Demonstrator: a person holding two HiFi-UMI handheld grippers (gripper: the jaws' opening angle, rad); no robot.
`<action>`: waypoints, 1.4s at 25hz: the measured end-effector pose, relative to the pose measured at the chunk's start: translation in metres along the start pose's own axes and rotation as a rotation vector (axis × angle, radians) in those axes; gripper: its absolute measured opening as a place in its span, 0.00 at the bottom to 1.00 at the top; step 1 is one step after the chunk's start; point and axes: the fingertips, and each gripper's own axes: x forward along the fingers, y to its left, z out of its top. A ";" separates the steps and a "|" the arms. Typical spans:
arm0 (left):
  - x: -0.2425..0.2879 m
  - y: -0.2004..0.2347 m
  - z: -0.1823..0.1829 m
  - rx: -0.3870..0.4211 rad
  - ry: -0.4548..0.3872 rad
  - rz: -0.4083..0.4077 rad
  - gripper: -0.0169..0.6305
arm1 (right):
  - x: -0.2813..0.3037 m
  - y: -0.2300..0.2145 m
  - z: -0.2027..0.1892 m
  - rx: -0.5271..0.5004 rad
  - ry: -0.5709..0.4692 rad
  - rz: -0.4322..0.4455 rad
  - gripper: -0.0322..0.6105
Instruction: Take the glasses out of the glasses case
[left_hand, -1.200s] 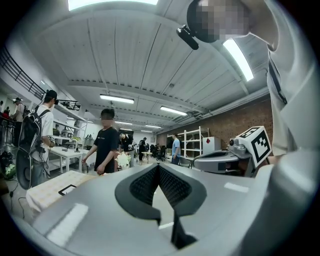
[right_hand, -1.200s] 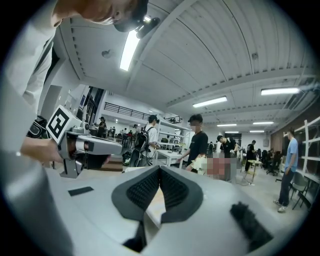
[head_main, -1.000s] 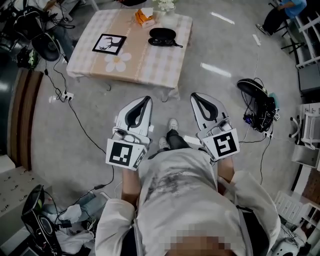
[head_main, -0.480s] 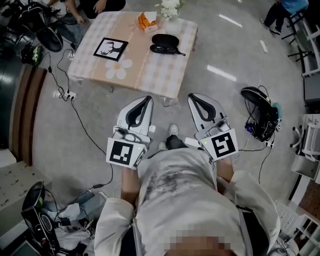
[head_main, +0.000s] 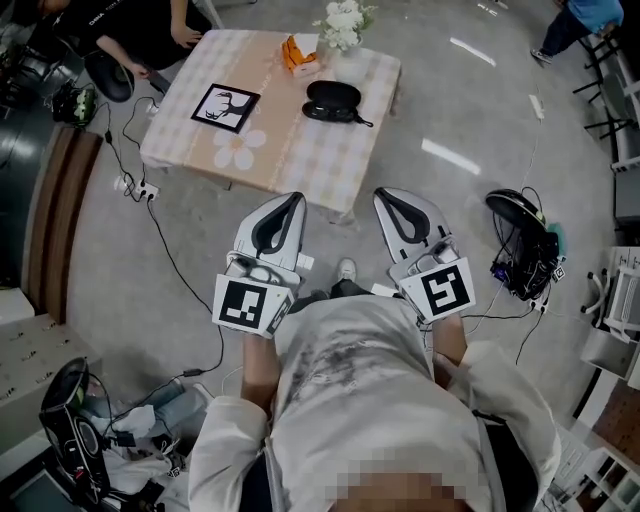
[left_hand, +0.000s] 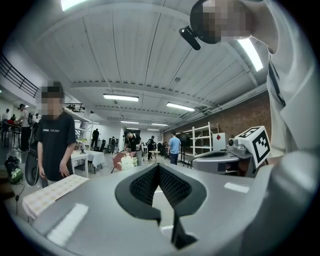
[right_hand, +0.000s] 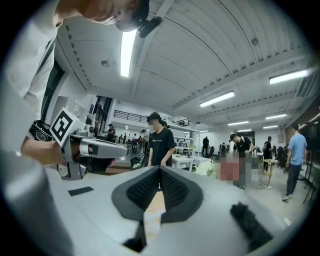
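Since a second ago the low table (head_main: 300, 165) has slid lower in the head view, and a person in black (head_main: 150, 30) has come into sight at its far left corner; both grippers hang where they were.

The left gripper (head_main: 293, 197) has its jaws closed, ribbed pads meeting at the tips with nothing between them. The right gripper (head_main: 385, 193) is the same: jaws together, empty. Both are held side by side at the person's waist, pointing toward the table but well short of its near edge.

The table wears a checked cloth in beige and white. On it, toward the far right, lies the black glasses case (head_main: 333, 97); whether it stands open cannot be made out. To its left sits a framed deer picture (head_main: 225, 107), with an orange tissue box (head_main: 300, 52) and white flowers (head_main: 342, 18) along the far edge.

Around it is grey polished floor, with cables (head_main: 170, 255) trailing left and a black bag (head_main: 520, 235) at right.
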 end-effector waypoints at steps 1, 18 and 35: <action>0.002 0.000 0.000 -0.001 0.000 0.005 0.04 | 0.000 -0.003 0.000 0.005 -0.001 0.002 0.08; 0.051 0.021 -0.005 -0.007 0.006 0.023 0.04 | 0.034 -0.047 -0.011 -0.001 0.018 0.019 0.08; 0.103 0.068 -0.012 -0.021 0.010 -0.033 0.04 | 0.089 -0.077 -0.018 0.003 0.044 -0.029 0.08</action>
